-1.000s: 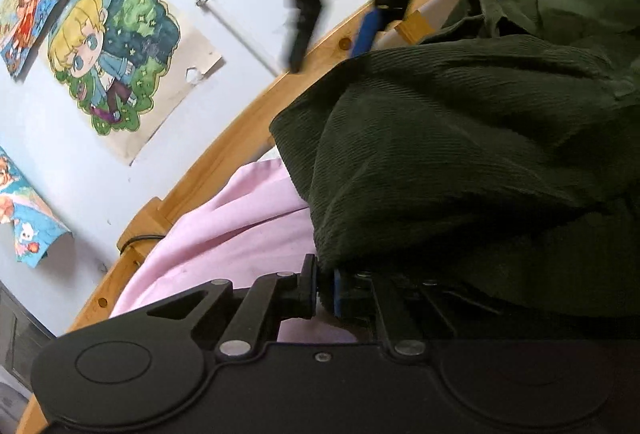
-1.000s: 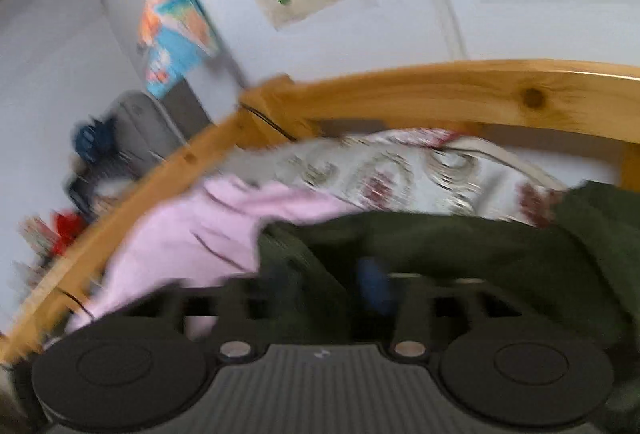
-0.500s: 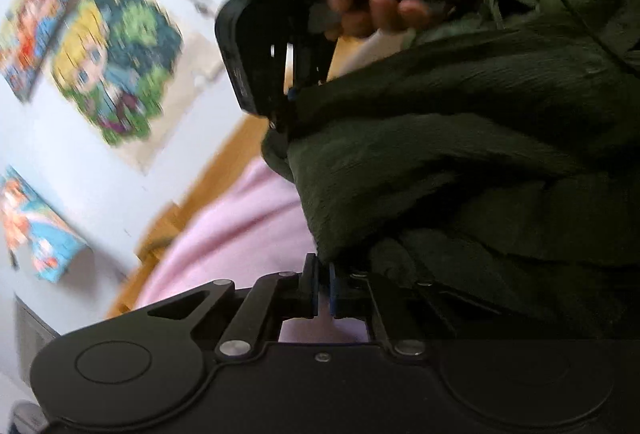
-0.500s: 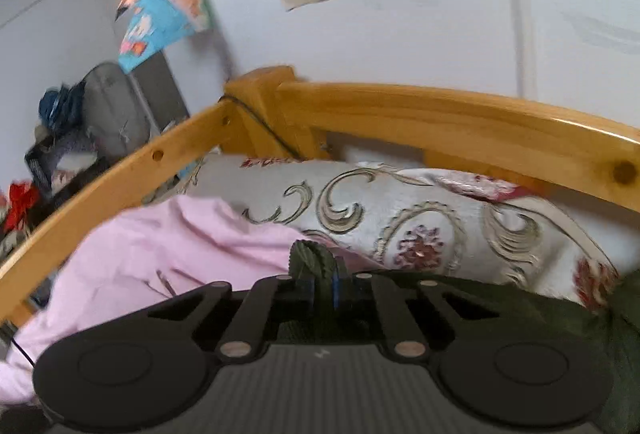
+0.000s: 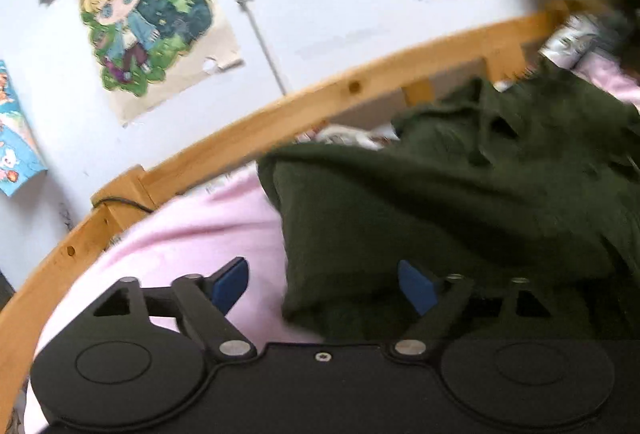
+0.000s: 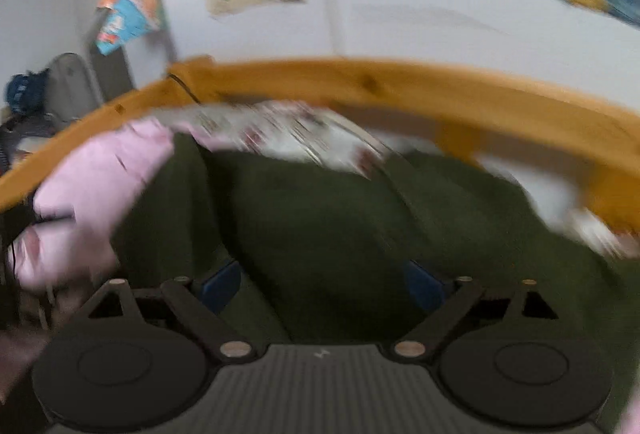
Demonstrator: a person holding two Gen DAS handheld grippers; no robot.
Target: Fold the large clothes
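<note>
— Both grippers were pinched onto the dark green garment (image 5: 460,210) half a second ago, weren't they?

— Yes, and both have just been opening. The left gripper (image 5: 322,284) now has its blue pads (image 5: 229,282) spread wide; the folded edge of the green cloth lies between them, nearer the right pad, but neither pad presses on it. The right gripper (image 6: 320,284) is likewise spread apart, with green fabric below and between its pads, not clamped.

— What else changed?

— In the left wrist view, the other gripper and the hand holding it filled the top of the frame before; they are gone now, and the wall shows there instead. The right wrist view is heavily blurred.

— Where does the garment lie?

— On the bed, over the pink sheet (image 5: 192,234), its far side close to the wooden bed rail (image 5: 280,118). A patterned pillow (image 6: 288,134) sits between the cloth and the rail in the right view.

— Anything around?

— Cartoon posters (image 5: 140,22) on the white wall, a thin pipe (image 5: 256,18) running down it, and a cable (image 5: 120,202) at the rail's corner post. The rail hems in the garment's far side.
</note>
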